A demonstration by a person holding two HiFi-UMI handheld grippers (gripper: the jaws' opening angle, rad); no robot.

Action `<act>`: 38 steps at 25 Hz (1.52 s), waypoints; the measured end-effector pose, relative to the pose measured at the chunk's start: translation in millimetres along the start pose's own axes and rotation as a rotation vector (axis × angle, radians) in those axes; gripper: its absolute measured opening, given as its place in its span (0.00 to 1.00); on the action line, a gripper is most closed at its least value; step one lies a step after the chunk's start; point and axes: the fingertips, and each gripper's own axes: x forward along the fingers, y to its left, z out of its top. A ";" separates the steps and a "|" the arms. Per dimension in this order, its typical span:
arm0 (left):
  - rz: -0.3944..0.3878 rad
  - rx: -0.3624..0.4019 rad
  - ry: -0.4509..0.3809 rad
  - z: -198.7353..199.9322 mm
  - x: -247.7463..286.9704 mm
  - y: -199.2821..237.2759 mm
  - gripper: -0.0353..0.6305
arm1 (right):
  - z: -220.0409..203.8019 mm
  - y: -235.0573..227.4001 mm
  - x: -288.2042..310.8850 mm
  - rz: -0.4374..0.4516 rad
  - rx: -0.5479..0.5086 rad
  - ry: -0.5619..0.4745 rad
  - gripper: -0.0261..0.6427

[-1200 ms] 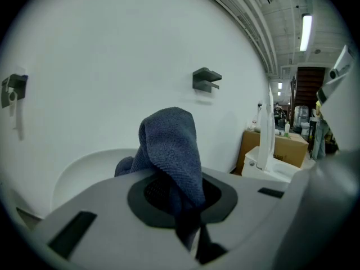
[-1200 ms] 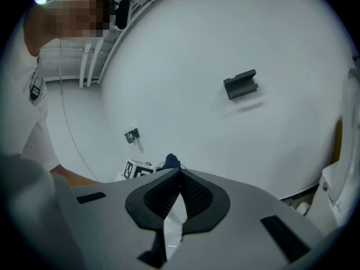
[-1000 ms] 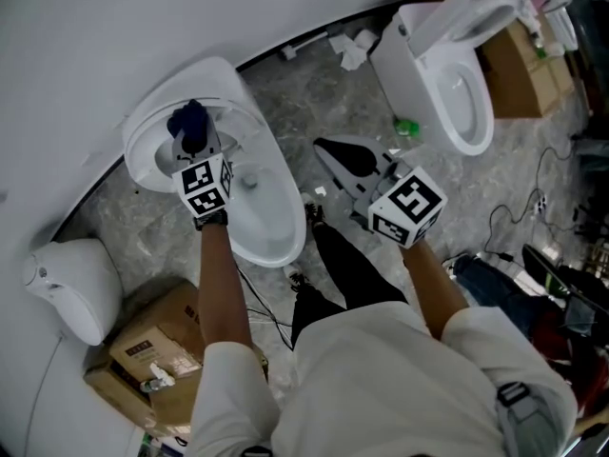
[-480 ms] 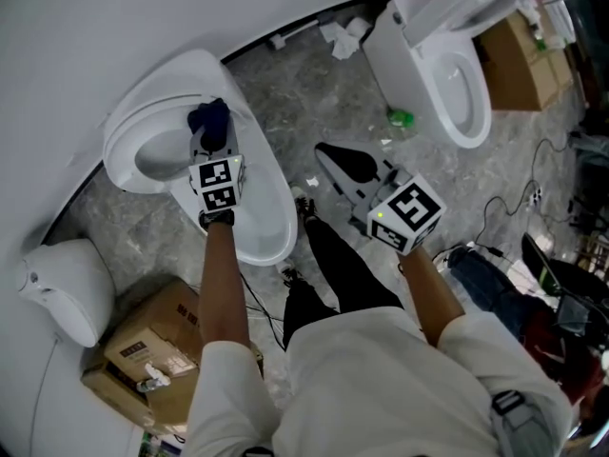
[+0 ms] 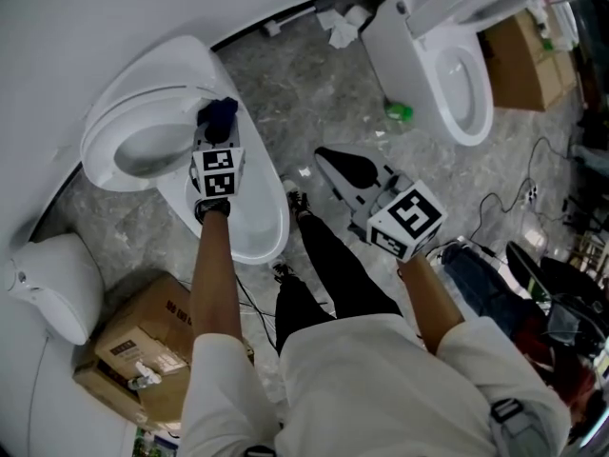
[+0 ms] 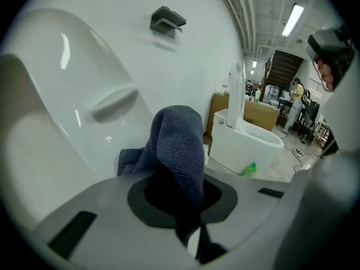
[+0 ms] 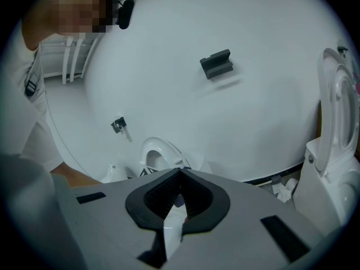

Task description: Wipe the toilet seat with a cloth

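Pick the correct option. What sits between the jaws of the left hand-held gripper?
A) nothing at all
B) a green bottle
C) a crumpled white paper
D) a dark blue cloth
D: the left gripper view shows the dark blue cloth pinched between the jaws of the left hand-held gripper, bunched up in front of them.

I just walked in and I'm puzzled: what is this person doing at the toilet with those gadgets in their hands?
A person is set to wipe a toilet, with a handheld gripper in each hand. The left gripper is clamped on a dark blue cloth and holds it at the edge of the white toilet seat. The right gripper is shut and empty, off to the side above the floor. Whether the cloth touches the seat isn't clear.
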 end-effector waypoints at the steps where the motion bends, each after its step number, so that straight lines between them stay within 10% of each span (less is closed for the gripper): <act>1: -0.002 0.001 0.004 -3.2 2.5 -1.1 0.12 | -1.5 -1.0 0.1 0.001 0.002 0.002 0.08; 27: -0.123 -0.024 0.086 -85.4 37.2 -33.8 0.12 | -56.4 -6.2 18.3 0.039 0.043 0.070 0.08; 38: 0.064 0.215 0.254 -172.1 50.5 1.8 0.12 | -102.2 5.6 26.8 0.048 0.047 0.156 0.08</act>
